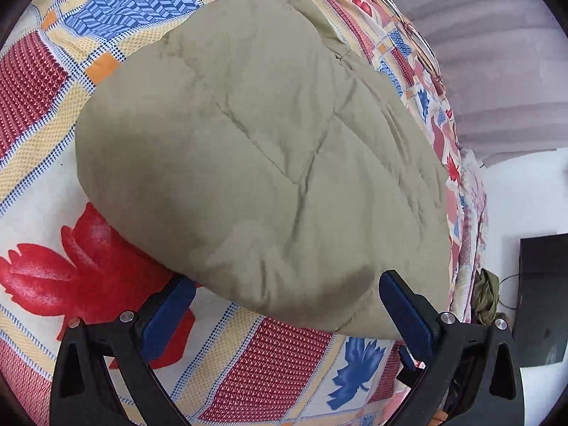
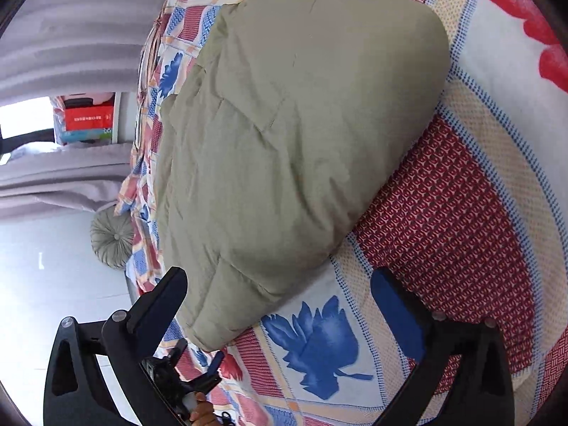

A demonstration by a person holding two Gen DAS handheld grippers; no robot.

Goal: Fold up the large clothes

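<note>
A puffy khaki quilted garment [image 1: 255, 149] lies folded into a thick bundle on a bed sheet [image 1: 269, 365] printed with red and blue leaves. My left gripper [image 1: 285, 284] stands open just over the bundle's near edge, its blue pads [image 1: 167, 316] on either side and clear of the fabric. In the right wrist view the same garment [image 2: 284, 142] fills the middle. My right gripper [image 2: 278, 277] is open wide around its near lower corner, with neither pad pressing on it. The left gripper [image 2: 184, 372] and a person's fingers [image 2: 200, 408] show at the bottom.
The bed's edge [image 1: 468, 213] drops to a pale floor on the right, where a black flat object [image 1: 543, 298] lies. A grey curtain [image 2: 71, 53] hangs beyond the bed. A round grey cushion [image 2: 112, 238] and stacked boxes [image 2: 88, 117] sit beside it.
</note>
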